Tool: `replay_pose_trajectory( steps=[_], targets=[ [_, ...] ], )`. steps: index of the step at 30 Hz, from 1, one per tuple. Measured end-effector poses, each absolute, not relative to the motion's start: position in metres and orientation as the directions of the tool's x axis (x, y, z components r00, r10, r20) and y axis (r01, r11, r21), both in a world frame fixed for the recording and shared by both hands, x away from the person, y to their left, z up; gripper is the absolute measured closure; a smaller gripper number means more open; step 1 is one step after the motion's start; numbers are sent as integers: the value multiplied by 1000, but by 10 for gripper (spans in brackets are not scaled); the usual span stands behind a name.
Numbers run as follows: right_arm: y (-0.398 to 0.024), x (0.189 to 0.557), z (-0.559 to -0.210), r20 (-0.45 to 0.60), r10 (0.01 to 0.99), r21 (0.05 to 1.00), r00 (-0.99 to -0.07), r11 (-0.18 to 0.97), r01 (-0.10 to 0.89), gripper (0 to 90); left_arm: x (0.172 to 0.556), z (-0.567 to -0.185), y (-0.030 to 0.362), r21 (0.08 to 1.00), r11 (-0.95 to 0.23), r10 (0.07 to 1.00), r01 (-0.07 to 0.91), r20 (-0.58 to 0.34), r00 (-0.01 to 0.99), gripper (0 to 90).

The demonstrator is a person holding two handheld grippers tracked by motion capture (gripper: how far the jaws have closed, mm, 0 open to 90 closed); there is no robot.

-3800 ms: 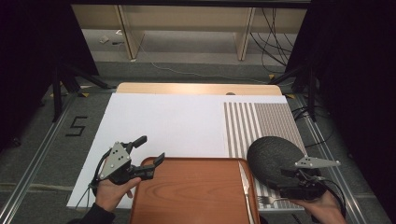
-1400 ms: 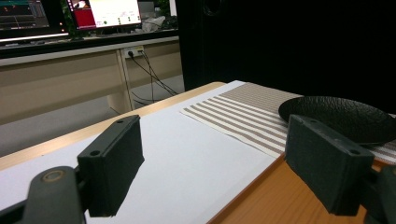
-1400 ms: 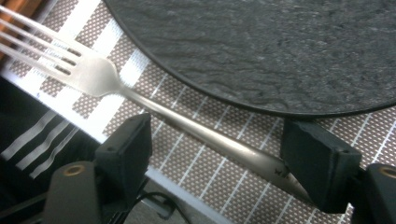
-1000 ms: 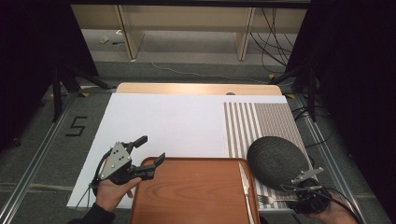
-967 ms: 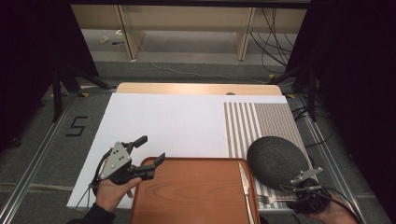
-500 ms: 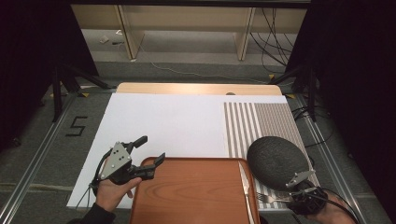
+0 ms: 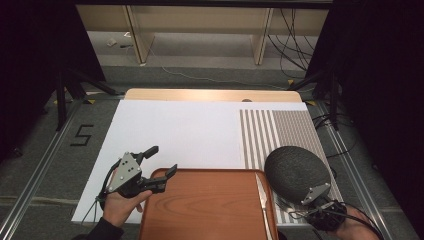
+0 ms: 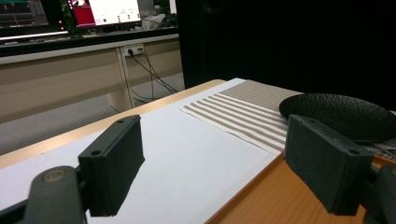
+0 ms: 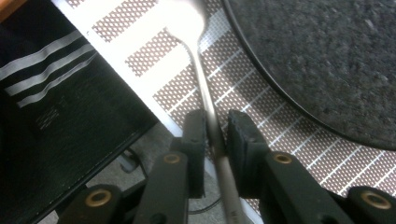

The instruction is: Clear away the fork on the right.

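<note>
Right now the right tool (image 9: 216, 133) is closing its jaws on the handle of a fork (image 9: 205, 88), which is lying on the striped mat (image 9: 187, 88) at the near right edge of the tabletop, just beside the rim of the dark plate (image 7: 296, 172). The handle is sitting between the two pads, which have just been closing in; they are looking snug against it, so I am reading this as a grip on the fork. To do it well, the jaws should be staying square across the thin handle and finishing the squeeze before any lift, and the lift should be going straight up so the tines are not scraping the plate. The left tool (image 7: 155, 167) is resting with its jaws spread apart and holding nothing, at the far left corner of the wooden tray (image 7: 210, 210).
</note>
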State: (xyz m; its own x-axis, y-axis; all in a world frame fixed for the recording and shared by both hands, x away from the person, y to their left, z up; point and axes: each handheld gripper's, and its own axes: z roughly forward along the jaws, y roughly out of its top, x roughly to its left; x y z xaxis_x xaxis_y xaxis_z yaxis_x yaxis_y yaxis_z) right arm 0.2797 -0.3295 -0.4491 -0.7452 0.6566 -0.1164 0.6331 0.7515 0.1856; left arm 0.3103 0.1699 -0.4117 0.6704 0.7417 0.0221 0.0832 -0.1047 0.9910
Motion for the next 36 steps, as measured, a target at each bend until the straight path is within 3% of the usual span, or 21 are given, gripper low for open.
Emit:
replay_pose_trajectory(
  steps=[24,36],
  targets=[
    [-317,274,-449,-195,494,98,-848,870,484,845,311,-412,170,990,-109,742,85,24,670,194],
    [-317,274,-437,-156,531,220,-833,840,495,845,310,-412,170,991,-106,742,82,24,670,194]
  ],
)
